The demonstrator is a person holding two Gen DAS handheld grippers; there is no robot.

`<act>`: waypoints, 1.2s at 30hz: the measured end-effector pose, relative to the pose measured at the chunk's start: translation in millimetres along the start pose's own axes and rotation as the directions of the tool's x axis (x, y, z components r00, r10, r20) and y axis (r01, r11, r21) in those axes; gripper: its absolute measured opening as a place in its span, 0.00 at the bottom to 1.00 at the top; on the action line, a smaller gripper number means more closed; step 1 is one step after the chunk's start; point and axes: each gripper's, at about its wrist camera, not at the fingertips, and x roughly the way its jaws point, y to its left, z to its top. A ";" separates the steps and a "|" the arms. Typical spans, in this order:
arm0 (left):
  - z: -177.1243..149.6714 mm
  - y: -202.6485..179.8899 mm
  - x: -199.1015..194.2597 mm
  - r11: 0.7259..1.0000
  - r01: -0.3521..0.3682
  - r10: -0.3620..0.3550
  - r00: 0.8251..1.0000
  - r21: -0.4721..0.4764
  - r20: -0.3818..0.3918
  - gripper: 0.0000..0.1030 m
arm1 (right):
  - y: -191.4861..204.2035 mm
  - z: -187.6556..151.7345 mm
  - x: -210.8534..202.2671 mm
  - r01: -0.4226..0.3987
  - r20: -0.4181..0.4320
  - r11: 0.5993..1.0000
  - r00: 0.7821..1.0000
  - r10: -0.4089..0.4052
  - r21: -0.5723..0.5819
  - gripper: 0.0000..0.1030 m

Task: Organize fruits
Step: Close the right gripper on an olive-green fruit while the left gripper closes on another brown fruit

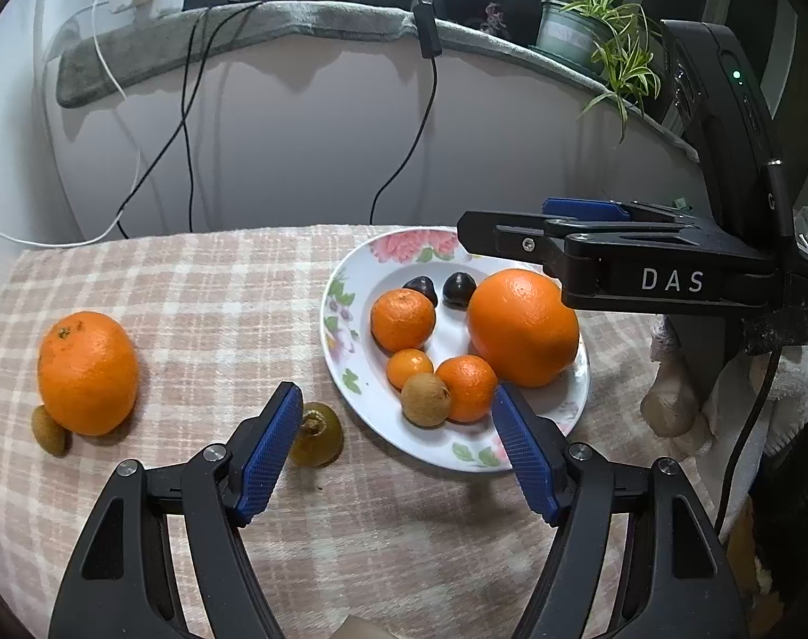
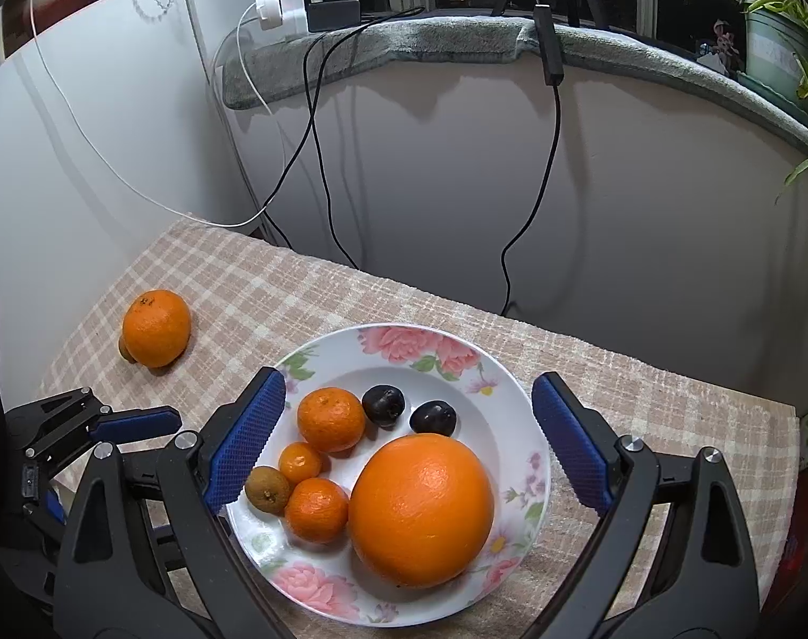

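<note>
A flowered white plate (image 1: pixel 345 351) (image 2: pixel 510 410) holds a big orange (image 1: pixel 524 327) (image 2: pixel 422 511), three mandarins (image 1: pixel 402 319), two dark fruits (image 1: pixel 459 290) and a small brown fruit (image 1: pixel 425 399). On the checked cloth lie another orange (image 1: pixel 87 373) (image 2: pixel 156 327), a brown fruit (image 1: pixel 49 430) touching it, and a greenish-brown fruit (image 1: pixel 316 434) right beside my left gripper's left finger. My left gripper (image 1: pixel 397 399) is open at the plate's near-left rim, holding nothing. My right gripper (image 2: pixel 408 381) stands open over the plate, the big orange below its fingers and untouched.
The checked cloth (image 1: pixel 217 293) covers a small table against a pale wall. Black and white cables (image 2: pixel 319 160) hang down behind it from a grey-padded sill with chargers (image 2: pixel 281 10). A potted plant (image 1: pixel 574 32) stands on the sill at right.
</note>
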 end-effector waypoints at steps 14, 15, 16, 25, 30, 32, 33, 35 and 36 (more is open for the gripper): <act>-3.4 4.5 -14.3 1.000 -0.020 0.020 0.999 0.000 0.027 0.72 | 9.1 -1.1 -11.6 -0.014 0.022 1.000 1.000 0.014 0.012 0.93; -3.9 5.7 -15.7 1.000 -0.022 0.022 0.999 -0.002 0.030 0.72 | 11.0 -1.8 -13.1 -0.021 0.025 1.000 0.999 0.020 0.015 0.93; -4.4 7.4 -17.2 1.000 -0.024 0.024 0.999 -0.004 0.033 0.72 | 12.5 -2.3 -13.9 -0.024 0.027 1.000 0.999 0.023 0.018 0.93; -10.7 30.1 -32.1 0.998 -0.048 0.050 0.997 -0.028 0.056 0.72 | 37.9 -15.8 -27.8 -0.045 0.056 0.999 0.997 0.044 0.026 0.93; -21.4 54.4 -40.2 0.995 -0.084 0.087 0.995 -0.054 0.056 0.72 | 54.5 -30.3 -38.8 -0.067 0.076 0.997 0.995 0.064 0.038 0.93; -26.6 65.9 -42.7 0.992 -0.100 0.104 0.993 -0.071 0.051 0.71 | 61.8 -37.1 -41.5 -0.082 0.077 0.996 0.994 0.078 0.044 0.93; -29.3 71.8 -44.1 0.991 -0.108 0.112 0.993 -0.080 0.048 0.71 | 66.8 -42.2 -43.4 -0.091 0.076 0.995 0.993 0.087 0.049 0.93; -35.0 85.7 -47.9 0.987 -0.121 0.126 0.991 -0.104 0.046 0.72 | 74.9 -50.3 -45.4 -0.111 0.077 0.992 0.991 0.106 0.057 0.93; -36.5 89.5 -49.2 0.986 -0.122 0.128 0.991 -0.110 0.047 0.71 | 80.3 -56.5 -46.0 -0.129 0.075 0.989 0.989 0.124 0.065 0.93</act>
